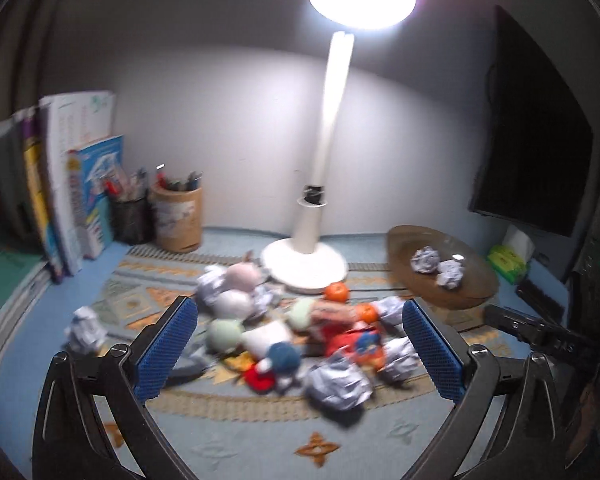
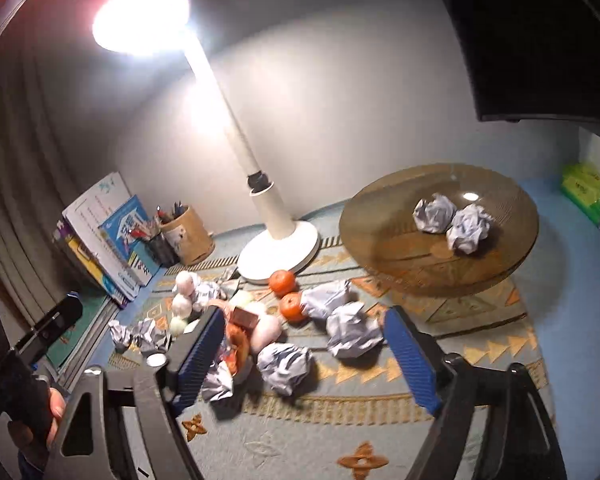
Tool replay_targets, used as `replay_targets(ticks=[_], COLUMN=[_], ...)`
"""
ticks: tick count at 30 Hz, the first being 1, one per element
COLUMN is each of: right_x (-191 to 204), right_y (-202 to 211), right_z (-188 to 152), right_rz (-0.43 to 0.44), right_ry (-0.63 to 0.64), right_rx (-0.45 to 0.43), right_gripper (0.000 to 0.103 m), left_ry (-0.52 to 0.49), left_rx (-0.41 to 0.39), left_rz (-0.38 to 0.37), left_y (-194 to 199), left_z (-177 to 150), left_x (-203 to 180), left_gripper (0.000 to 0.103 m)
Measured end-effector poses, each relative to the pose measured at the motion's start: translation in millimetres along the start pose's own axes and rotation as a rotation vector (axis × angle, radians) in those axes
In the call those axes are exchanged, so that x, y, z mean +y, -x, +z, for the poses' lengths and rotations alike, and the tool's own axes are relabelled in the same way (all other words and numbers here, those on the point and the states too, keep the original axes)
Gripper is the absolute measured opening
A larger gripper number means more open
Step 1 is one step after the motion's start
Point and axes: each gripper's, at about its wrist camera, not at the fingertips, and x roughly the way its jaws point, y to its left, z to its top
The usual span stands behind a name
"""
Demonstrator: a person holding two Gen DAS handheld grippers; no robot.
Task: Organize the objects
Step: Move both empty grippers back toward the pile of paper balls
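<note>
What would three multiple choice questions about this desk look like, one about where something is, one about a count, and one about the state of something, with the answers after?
1. Where do the two oranges lie?
A. On the mat just in front of the lamp base
B. On the brown plate
C. Inside the pen holder

2. How many crumpled paper balls are on the brown plate?
A. None
B. Two
C. Five

3. What state is the right claw in?
A. Shut on an orange
B. Shut on a paper ball
C. Open, holding nothing

Answers: 1 A, both sit on the patterned mat beside the white lamp base. 2 B, a pair of paper balls rests side by side on it. 3 C, its blue pads stand wide apart and press on nothing.
</note>
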Motion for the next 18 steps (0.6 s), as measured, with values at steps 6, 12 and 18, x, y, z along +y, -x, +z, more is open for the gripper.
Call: replay_targets(ticks=[6,12,18], right_x=[33,57,67], right_y=[-38,-52,-49], right_z=[-62,-73,-75], right_rz=[-0.135,-0.229,-0.244], right_ry=[0.137,0.301,0.346], right_rx=[0.035,0.048,0.016], right_gripper=[0.091,0.1,0.1], left_ry=[0.141,0.185,0.161], left_rx=[0.136,0.15,0.129], left_rz=[0.251,0.243,0.228], left_y=[-27,-35,-29], left_z=[-60,-80,-82], left_x=[89,91,84], left_gripper=[0.102,0.102,0.102])
